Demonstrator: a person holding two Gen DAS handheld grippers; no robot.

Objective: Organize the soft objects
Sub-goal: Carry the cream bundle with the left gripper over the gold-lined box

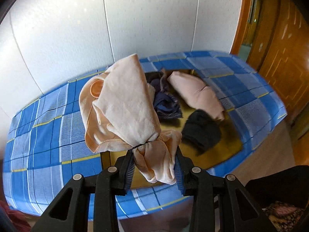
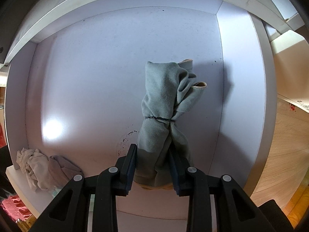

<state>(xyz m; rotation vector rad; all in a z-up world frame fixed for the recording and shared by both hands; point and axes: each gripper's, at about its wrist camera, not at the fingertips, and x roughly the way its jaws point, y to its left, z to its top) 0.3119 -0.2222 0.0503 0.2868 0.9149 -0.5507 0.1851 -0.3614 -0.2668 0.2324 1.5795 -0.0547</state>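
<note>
Backdrop, left wrist view: white panelled wall (image 1: 96,29) behind a worktop (image 1: 38,135) under a blue checked cloth; we see a wooden door (image 1: 280,67) off to the right.
Left hand-held gripper (image 1: 154,166): nearly closed, both pads pinching the lower end of a peach cloth bundle (image 1: 123,106) bound with a thin dark band; the bundle stands up ahead of the fingers, clear of the worktop.
Beyond the left hand-held gripper: a yellow-lined opening (image 1: 212,154) in the cloth, with a pink roll (image 1: 197,94), a navy garment (image 1: 166,104) and a black piece (image 1: 200,131) lying in it.
Backdrop, right wrist view: we look straight down into a white drawer (image 2: 96,67).
Right hand-held gripper (image 2: 152,166): nearly closed on one end of a grey-green cloth bundle (image 2: 162,100) tied with a dark band; the bundle stretches ahead over the drawer floor, though we cannot tell whether it touches.
Left of the right hand-held gripper: a crumpled pale cloth (image 2: 32,166) and a grey one (image 2: 61,166) in the near corner.
</note>
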